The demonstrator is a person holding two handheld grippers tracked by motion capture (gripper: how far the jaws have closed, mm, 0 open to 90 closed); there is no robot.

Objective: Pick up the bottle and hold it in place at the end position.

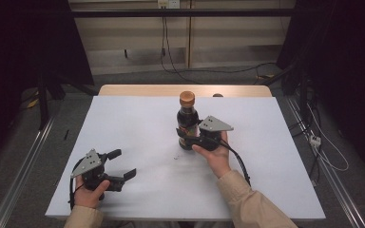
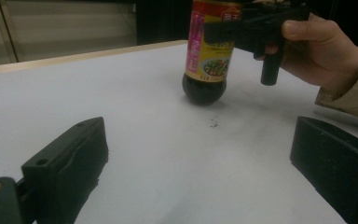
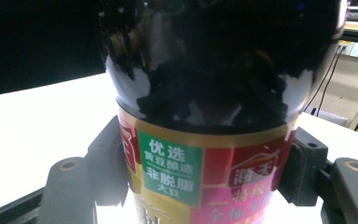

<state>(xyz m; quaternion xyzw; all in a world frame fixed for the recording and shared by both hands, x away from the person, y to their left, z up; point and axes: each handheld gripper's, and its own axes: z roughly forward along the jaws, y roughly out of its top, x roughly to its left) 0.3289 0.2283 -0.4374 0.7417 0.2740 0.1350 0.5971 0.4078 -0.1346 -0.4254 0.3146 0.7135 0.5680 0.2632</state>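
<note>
Nearest us, near the bench's front-left corner, our left gripper (image 1: pixel 119 166) hovers wide open and empty, while our right gripper (image 1: pixel 190 137) clamps the labelled waist of the upright dark sauce bottle (image 1: pixel 187 121) mid-bench towards the far edge: grasp apparently made, lifting likely next.

The middle of the white table (image 1: pixel 138 123) is occupied by an upright dark bottle (image 1: pixel 187 124), around whose labelled body the right gripper (image 1: pixel 190 137) is closed, with the right hand (image 1: pixel 214 154) just behind it. Passage from the near right is blocked by that hand and gripper. The left gripper (image 1: pixel 122 164) is held at the near left, jaws spread, and bare surface is left between it and the bottle.
</note>
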